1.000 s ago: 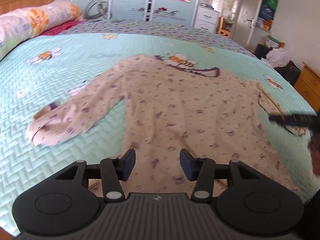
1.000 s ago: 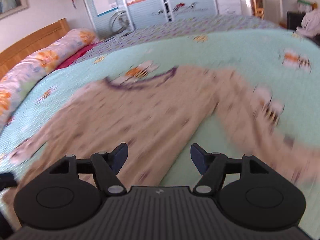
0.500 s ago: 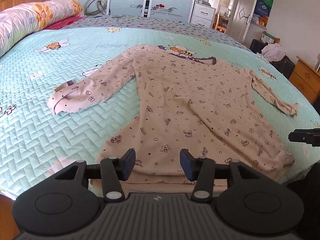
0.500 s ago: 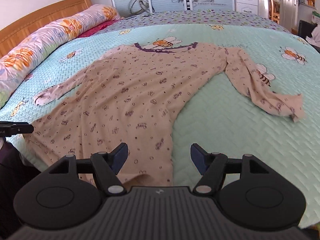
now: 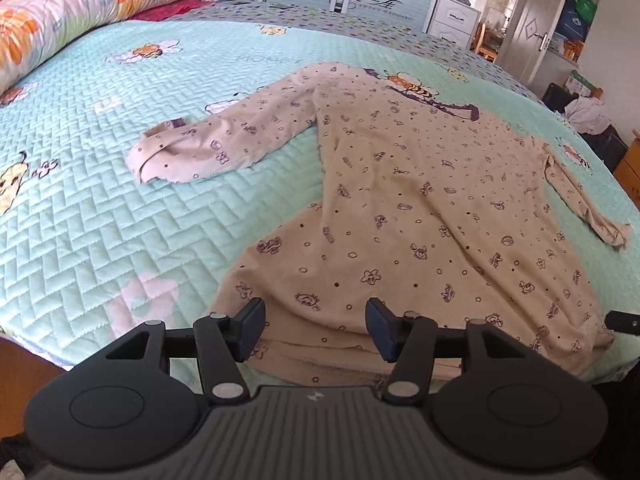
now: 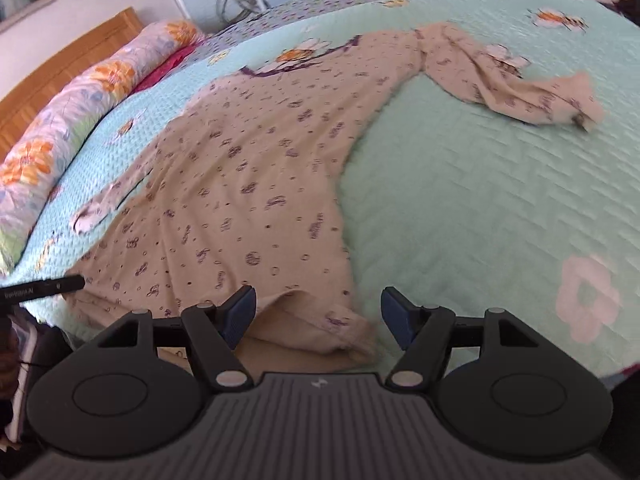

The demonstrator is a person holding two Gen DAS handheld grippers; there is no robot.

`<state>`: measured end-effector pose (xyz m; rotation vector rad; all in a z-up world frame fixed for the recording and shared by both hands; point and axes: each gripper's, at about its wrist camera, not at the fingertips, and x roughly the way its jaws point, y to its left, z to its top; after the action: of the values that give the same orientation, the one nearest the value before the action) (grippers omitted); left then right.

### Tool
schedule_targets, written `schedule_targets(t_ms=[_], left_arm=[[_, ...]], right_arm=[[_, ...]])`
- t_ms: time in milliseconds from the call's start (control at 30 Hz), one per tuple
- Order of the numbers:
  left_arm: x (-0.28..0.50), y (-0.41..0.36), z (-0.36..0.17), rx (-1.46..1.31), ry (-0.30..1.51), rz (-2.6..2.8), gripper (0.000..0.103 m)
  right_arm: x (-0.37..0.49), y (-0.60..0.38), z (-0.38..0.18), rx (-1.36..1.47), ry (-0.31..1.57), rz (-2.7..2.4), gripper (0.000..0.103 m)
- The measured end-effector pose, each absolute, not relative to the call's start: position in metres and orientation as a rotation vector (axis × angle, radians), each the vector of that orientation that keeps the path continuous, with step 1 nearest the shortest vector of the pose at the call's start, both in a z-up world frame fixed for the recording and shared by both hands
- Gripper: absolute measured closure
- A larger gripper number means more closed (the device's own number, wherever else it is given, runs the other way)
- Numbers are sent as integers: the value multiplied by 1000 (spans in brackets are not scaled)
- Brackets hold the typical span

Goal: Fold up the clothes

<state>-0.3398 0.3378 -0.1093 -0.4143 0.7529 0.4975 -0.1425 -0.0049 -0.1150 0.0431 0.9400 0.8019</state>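
Long-sleeved pyjama top (image 5: 420,208) spread flat on the quilted bedspread (image 5: 120,220), hem at the bed's near edge.
Soft, light, limp knit, likely to sag: pinch the hem corners. Left gripper (image 5: 316,328), its jaws just widened, and right gripper (image 6: 318,314) gape over the hem, holding nothing.

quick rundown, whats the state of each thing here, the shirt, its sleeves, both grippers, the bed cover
shirt: spread flat on the bed, unfolded, hem at the near edge
left sleeve: stretched out sideways
right sleeve: stretched out, cuff rumpled
left gripper: open, jaws just widened, above the hem, not gripping
right gripper: open, over the hem corner
bed cover: smooth
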Motion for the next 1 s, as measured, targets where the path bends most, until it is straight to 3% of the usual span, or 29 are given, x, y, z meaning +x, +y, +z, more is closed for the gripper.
schedule_targets(t_ms=[100,200,267,333,800,1000], left_arm=[[-343,334,-106,-390,741,484,45],[-342,322,-103,-247,747,512,45],[-342,318,-105,-158,765,538,45],[-343,317,-106,-95,782,555,45],[-344,290,-118,-11,822,461,47],[-347,300,-118,154,855,533,47]], right_arm=[[-146,-19,-110,66,925,833,34],[-165,-8,-103,-101,857,882,36],[-177,5,-102,-229,810,894,49],[-180,13,-102,-246,799,898,52],[-189,16,-105,-212,802,905,52],[-187,18,-107,-206,809,888,51]])
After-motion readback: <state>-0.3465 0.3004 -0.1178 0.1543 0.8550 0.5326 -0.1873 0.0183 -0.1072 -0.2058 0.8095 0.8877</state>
